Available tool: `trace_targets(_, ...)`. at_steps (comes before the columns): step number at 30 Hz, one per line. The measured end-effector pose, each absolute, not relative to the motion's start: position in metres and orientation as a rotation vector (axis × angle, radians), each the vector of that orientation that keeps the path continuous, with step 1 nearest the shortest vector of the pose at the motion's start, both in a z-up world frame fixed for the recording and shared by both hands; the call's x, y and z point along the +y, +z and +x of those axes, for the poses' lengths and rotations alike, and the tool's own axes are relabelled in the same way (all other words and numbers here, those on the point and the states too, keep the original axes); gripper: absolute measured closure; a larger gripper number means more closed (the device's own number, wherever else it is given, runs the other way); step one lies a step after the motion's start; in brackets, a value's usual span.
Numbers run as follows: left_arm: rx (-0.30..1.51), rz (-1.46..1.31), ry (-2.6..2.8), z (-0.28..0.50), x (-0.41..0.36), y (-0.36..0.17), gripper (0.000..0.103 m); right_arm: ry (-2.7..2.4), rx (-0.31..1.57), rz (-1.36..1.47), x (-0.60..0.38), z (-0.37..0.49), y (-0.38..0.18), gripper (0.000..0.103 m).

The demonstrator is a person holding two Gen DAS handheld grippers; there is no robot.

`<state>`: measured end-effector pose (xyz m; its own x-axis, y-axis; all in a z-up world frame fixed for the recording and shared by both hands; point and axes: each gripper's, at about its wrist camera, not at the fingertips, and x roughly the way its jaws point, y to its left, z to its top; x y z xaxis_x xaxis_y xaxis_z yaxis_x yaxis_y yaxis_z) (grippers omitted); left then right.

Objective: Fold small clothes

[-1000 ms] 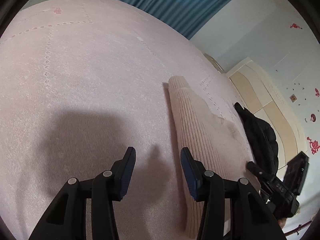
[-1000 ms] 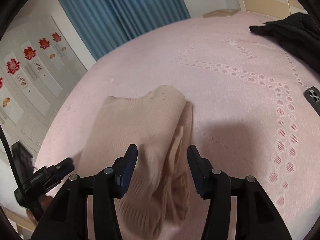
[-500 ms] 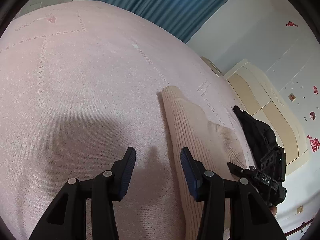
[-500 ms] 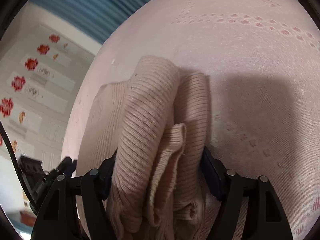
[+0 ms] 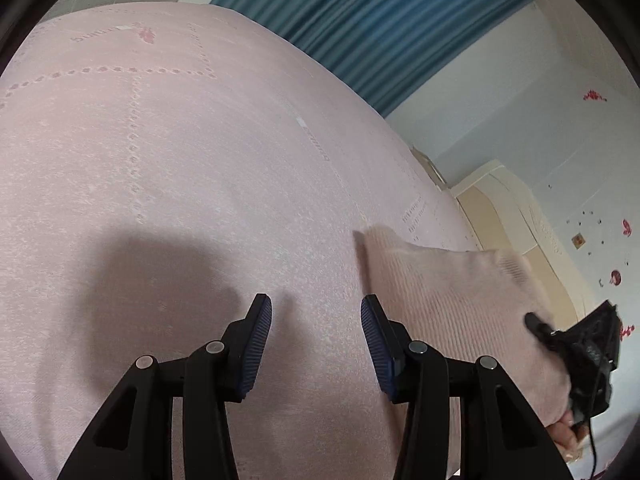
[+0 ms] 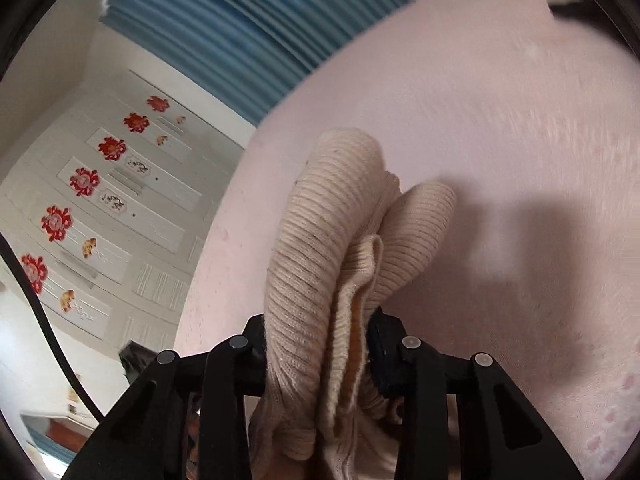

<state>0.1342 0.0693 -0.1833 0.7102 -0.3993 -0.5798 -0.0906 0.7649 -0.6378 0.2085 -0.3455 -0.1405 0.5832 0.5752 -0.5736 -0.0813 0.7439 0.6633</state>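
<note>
A beige ribbed knit garment is bunched between the jaws of my right gripper, which is shut on it and holds it up off the pink bed cover. In the left wrist view the same garment is lifted at the right, with my right gripper behind its far edge. My left gripper is open and empty, low over the bare cover, just left of the garment's near edge.
A blue curtain hangs behind the bed. A cream headboard stands at the right. A dark garment lies at the bed's far corner. White wardrobe doors with red flower stickers are at the left.
My right gripper closed on the bunched garment and lifted it off the bed. My left gripper stayed open and drew back from the garment's edge.
</note>
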Motion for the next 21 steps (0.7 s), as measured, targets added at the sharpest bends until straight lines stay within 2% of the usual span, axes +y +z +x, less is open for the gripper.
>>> trace_targets(5, 0.785, -0.565, 0.004, 0.131, 0.075, -0.175, 0.059, 0.257, 0.833, 0.455, -0.325, 0.214, -0.084, 0.067)
trace_targets(10, 0.782, -0.608, 0.001, 0.131, 0.092, -0.174, 0.059, 0.208, 0.841, 0.362, -0.28, 0.249, -0.067, 0.067)
trace_targets(17, 0.796, -0.708, -0.002, 0.139, 0.114, -0.182, 0.059, 0.434, 0.865, 0.577, -0.242, 0.302, -0.105, 0.067)
trace_targets(21, 0.816, -0.692, -0.005, 0.145, 0.11, -0.186, 0.059, 0.388, 0.924, 0.612, -0.259, 0.327, -0.163, 0.064)
